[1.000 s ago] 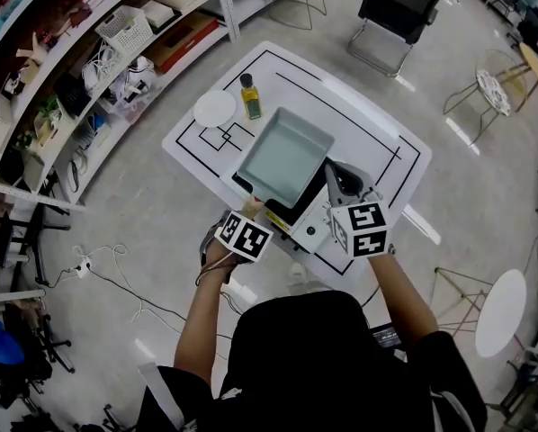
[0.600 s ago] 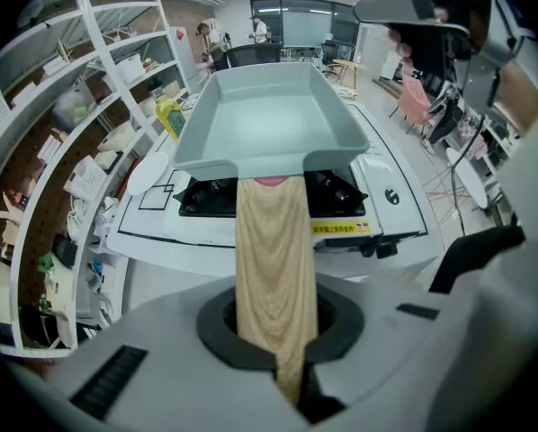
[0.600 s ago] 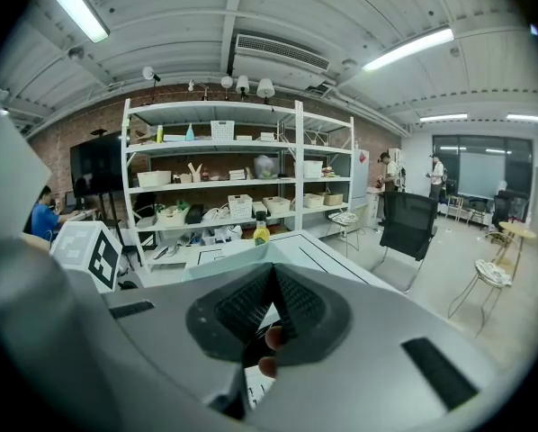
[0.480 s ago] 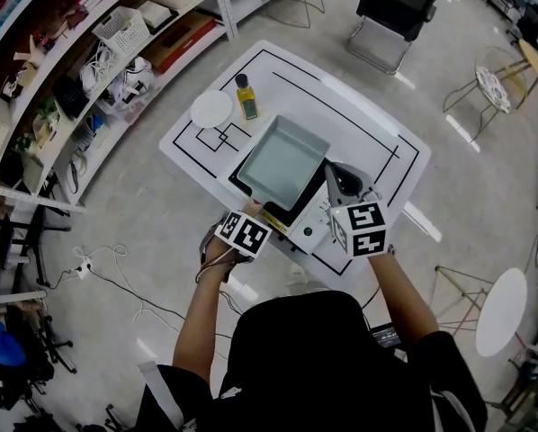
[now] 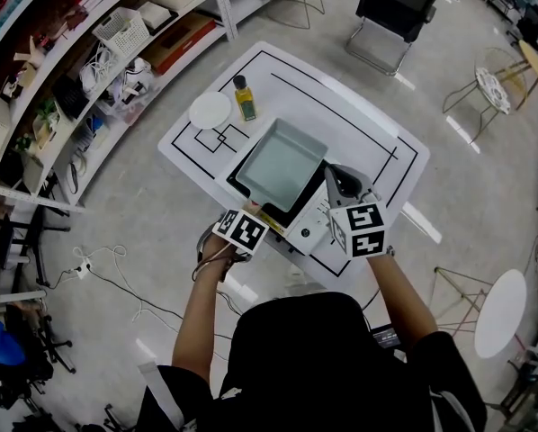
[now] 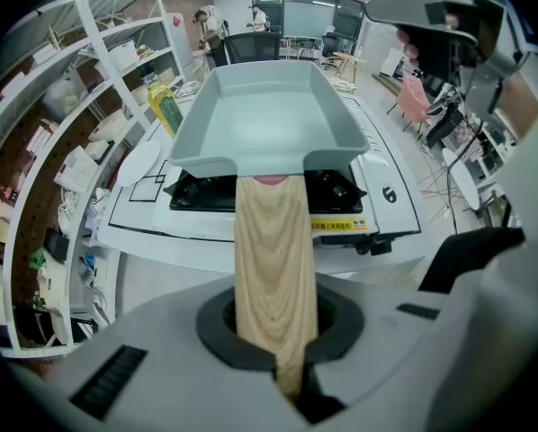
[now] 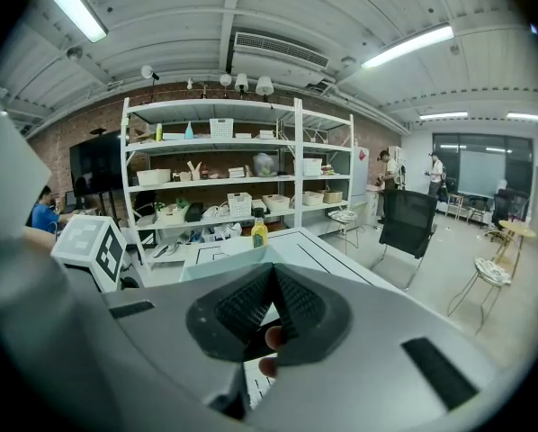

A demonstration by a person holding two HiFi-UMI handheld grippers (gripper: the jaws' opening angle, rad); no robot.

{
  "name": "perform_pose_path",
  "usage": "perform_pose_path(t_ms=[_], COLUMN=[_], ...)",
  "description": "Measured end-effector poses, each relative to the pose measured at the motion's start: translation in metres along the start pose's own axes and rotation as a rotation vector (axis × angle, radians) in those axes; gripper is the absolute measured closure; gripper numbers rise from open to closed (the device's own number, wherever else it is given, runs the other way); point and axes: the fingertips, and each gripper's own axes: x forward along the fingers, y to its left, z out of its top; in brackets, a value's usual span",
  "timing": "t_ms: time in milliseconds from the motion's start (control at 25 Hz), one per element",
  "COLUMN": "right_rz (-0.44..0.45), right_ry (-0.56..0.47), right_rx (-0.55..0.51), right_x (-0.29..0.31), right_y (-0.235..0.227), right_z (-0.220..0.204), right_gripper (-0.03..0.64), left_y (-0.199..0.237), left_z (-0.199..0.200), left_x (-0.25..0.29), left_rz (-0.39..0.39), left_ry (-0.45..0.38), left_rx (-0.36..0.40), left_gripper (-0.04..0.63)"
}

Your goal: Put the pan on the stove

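While the left tongs [image 6: 275,345] clamp its pale wooden handle [image 6: 271,259], the grey rectangular pan [image 6: 260,120] lies over the black stove [image 6: 341,192].
The right tongs [image 7: 271,311] are closed on nothing.

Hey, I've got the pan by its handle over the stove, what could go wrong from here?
The left gripper holds the pan only by the end of its wooden handle, so it might tilt or twist. I cannot tell whether it rests on the stove yet; letting go early could drop it. The bottle stands near the pan's left side; a swing could knock it.
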Motion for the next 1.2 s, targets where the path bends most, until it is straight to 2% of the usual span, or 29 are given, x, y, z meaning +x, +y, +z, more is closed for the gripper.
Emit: perform_pose_path(t_ms=[280,520,680,840,1000,1200], right_rz=[-0.003,-0.01,-0.012,-0.012,-0.011,-0.013], right_ry=[0.001,0.009,0.008,0.007,0.002,0.002], right_rx=[0.001,0.002,0.0,-0.004,-0.007,-0.013], right_x=[-0.002,-0.004,-0.005,-0.005,-0.006,-0.009], right_y=[0.0,-0.002,0.0,0.003,0.005,0.008], right_z=[-0.001,-0.004,-0.002,-0.001,0.0,0.001], right_gripper=[0.615,0.615,0.615,0.615,0.615,0.615], left_y=[0.003,0.007,0.007,0.004,0.002,0.002], left_z=[-0.001,-0.001,0.001,0.005,0.008,0.013], left_x=[-0.003,-0.003,-0.006,-0.013,-0.014,-0.021], left_rz=[-0.004,0.032,0.029,0.004,-0.007,-0.001], left_ry=[0.038,0.026,0.003,-0.033,-0.068,-0.116], left_rx=[0.023,0.052,0.055,0.043,0.053,0.045], left_gripper=[0.58,0.58,0.578,0.544,0.446,0.434])
